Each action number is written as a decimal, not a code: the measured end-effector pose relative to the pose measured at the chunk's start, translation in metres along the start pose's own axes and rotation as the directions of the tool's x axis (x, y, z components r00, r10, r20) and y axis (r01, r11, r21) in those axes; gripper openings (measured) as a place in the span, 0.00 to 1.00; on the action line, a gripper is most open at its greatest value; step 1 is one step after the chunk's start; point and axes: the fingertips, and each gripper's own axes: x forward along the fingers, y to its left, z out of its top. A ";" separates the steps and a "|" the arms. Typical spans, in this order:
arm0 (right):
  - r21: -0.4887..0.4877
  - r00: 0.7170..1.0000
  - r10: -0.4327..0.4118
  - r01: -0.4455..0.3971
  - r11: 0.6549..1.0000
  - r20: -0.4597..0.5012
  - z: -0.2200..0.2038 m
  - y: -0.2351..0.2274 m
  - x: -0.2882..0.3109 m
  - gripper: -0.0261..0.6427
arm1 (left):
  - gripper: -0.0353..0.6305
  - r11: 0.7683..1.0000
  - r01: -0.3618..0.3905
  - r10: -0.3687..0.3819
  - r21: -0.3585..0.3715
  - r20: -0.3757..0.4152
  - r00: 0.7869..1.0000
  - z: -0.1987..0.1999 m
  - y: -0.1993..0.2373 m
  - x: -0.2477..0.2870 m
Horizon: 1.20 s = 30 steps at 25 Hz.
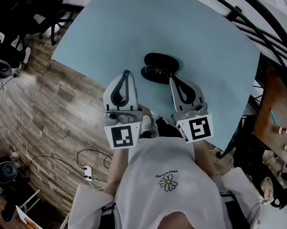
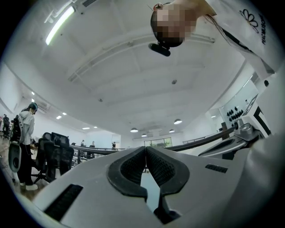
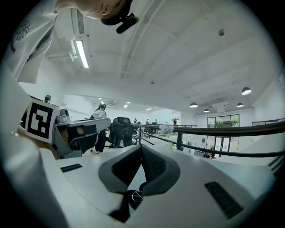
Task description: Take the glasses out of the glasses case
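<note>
Both pairs of jaws closed and empty, short of the open glasses case.

The left gripper [image 2: 145, 149] and the right gripper [image 3: 141, 148] each show their jaws pressed tip to tip with nothing between them. Their own views look out over a railing [image 3: 222, 131] and the ceiling [image 2: 133, 89]. Only the head view shows the black glasses case [image 1: 162, 62] lying open on the light blue table [image 1: 214, 72]. The glasses [image 1: 155, 75] are at its near half, just beyond the right gripper's tips, and the left gripper is near the case's left.

Wood floor [image 1: 50, 108] (office chairs [image 1: 24, 17] beyond)
</note>
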 end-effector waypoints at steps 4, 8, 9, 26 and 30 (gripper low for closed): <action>0.006 1.000 -0.002 0.002 1.000 -0.010 -0.005 -0.009 -0.002 0.05 | 0.08 1.000 -0.006 0.006 0.016 -0.028 1.000 -0.009 -0.008 0.004; 0.016 1.000 -0.003 0.003 1.000 -0.028 -0.011 -0.009 0.003 0.05 | 0.08 1.000 0.018 -0.017 0.017 -0.059 0.998 -0.020 -0.004 0.011; 0.020 0.999 -0.004 0.004 1.000 -0.034 -0.012 -0.009 0.004 0.05 | 0.08 0.999 0.029 -0.028 0.018 -0.067 0.997 -0.021 -0.003 0.015; 0.092 0.988 -0.030 0.044 0.995 -0.151 -0.059 -0.037 -0.005 0.05 | 0.28 0.682 0.724 -0.650 0.103 -0.367 0.665 -0.082 -0.086 0.085; 0.097 0.985 -0.027 0.044 0.994 -0.173 -0.071 -0.040 -0.008 0.05 | 0.31 0.474 0.879 -0.740 0.056 -0.514 0.433 -0.126 -0.112 0.075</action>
